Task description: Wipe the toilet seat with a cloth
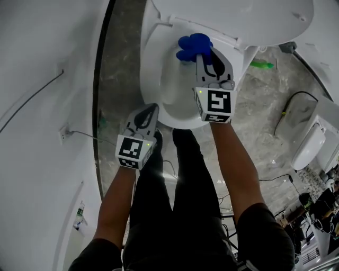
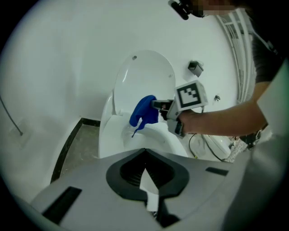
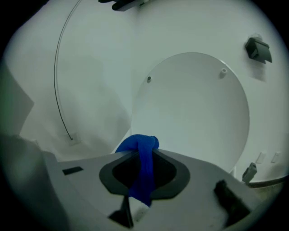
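Right gripper [image 1: 206, 58]: fingers clamped on the blue cloth [image 1: 193, 45], which bunches out past the tips.
Left gripper [image 1: 147, 115]: fingers together, nothing between them.
Cloth, place: over the rear edge of the toilet seat [image 1: 151, 79], just before the raised lid [image 3: 194, 113]; contact with the seat cannot be told.
Left gripper, place: off the seat's front-left edge, above the floor.
Step, as judged: cloth brought to the seat, wipe starting at the back.
Next move: press the cloth onto the rim and sweep along it, grip kept firm.

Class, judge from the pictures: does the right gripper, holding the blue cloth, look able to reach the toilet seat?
Probably yes. The right gripper holds the blue cloth just above the toilet seat, the lid is up, and nothing lies between them; the left gripper is off at the front.
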`<state>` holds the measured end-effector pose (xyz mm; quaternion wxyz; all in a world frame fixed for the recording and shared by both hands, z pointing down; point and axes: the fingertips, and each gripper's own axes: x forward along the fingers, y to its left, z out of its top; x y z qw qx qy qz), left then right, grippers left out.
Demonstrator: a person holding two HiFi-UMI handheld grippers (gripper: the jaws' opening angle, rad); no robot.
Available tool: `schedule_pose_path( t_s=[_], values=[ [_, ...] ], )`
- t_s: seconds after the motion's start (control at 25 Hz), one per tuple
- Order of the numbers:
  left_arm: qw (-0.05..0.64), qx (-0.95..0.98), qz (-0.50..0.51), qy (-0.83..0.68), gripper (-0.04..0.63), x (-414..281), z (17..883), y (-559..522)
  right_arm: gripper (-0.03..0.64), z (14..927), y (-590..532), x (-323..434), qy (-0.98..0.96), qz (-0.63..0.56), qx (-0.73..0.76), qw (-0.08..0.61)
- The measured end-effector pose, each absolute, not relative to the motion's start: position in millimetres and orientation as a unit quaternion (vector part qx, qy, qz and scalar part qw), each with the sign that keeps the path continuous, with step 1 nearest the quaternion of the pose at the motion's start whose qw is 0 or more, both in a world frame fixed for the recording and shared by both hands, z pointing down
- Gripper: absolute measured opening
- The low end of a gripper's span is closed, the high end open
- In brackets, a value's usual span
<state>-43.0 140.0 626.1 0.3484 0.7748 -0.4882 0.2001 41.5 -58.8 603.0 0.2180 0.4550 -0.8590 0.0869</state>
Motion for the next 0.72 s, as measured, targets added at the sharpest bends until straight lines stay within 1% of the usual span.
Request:
schedule_pose_path(
  t_s=[0.12, 0.24, 0.36, 0.6, 0.72],
  values=[
    [0.332, 0.785, 0.200, -0.484, 0.009, -39.3, 620.7, 138.8, 0.058, 629.6, -80.1, 18.0, -0.862, 0.094, 0.434, 0.243],
    [0.326, 0.784, 0.207, -0.486, 0.009, -39.5, 620.0, 139.2, 0.058, 670.3, -94.3, -4.1, -0.857, 0.109, 0.406, 0.298],
    [0.322, 0.784, 0.211, -0.487, 0.009, -40.2, 622.6, 139.4, 0.058, 693.9, -103.5, -12.8, -0.848, 0.078, 0.388, 0.351],
    [0.326, 0.775, 0.233, -0.489, 0.009, -42.0, 633.3, 141.4, 0.058, 698.6, -105.6, -11.2, -0.842, 0.011, 0.374, 0.388],
    [0.345, 0.771, 0.211, -0.492, 0.009, -42.7, 632.1, 135.7, 0.058, 699.0, -105.6, -4.6, -0.838, -0.003, 0.374, 0.398]
  ],
)
